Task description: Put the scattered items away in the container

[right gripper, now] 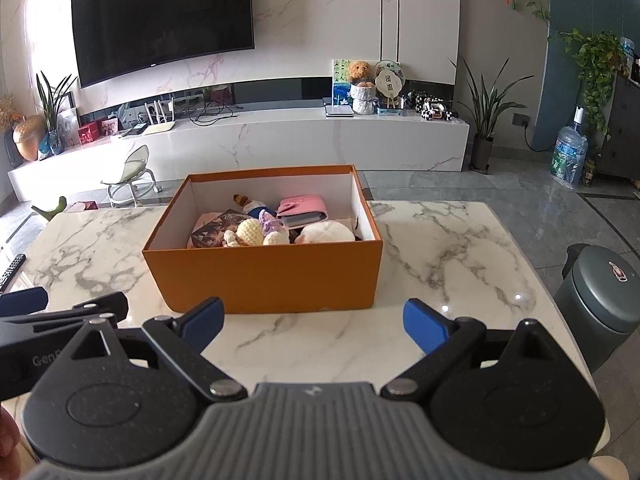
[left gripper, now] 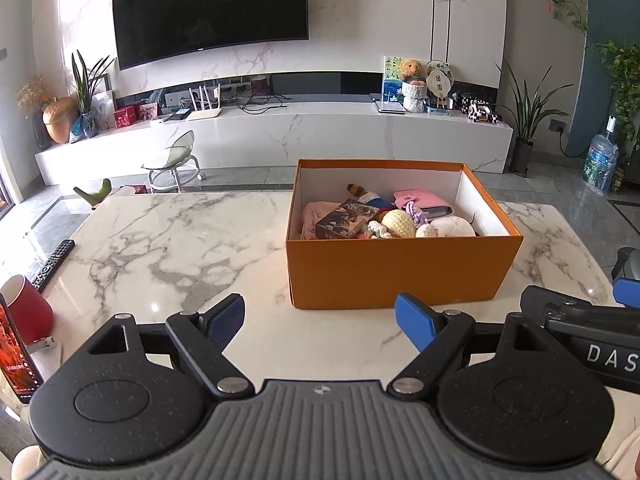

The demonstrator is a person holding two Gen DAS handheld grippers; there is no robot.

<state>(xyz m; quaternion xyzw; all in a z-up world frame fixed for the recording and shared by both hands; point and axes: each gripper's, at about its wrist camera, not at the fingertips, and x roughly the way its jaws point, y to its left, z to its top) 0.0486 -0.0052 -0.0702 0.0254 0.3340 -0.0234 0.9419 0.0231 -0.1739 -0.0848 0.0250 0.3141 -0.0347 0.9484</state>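
Observation:
An orange box (left gripper: pixel 400 272) (right gripper: pixel 264 276) stands open on the marble table (left gripper: pixel 168 240) (right gripper: pixel 440 248). Inside lie a pink wallet (left gripper: pixel 424 201) (right gripper: pixel 304 209), a cream crocheted ball (left gripper: pixel 398 224) (right gripper: pixel 250 232), a dark printed card box (left gripper: pixel 347 218) (right gripper: pixel 214 230), a white plush (left gripper: pixel 452 227) (right gripper: pixel 326 232) and a purple knit piece (right gripper: pixel 269 219). My left gripper (left gripper: pixel 320 320) hovers open in front of the box's near wall, holding nothing. My right gripper (right gripper: pixel 314 320) is open too, empty, just before the same wall. Each gripper shows at the other view's edge.
A black remote (left gripper: pixel 54 264) and a red cup (left gripper: pixel 28 308) sit at the table's left edge, with a lit phone (left gripper: pixel 16 356) beside the cup. A grey bin (right gripper: pixel 604 292) stands off the table's right side. A TV wall and low cabinet lie beyond.

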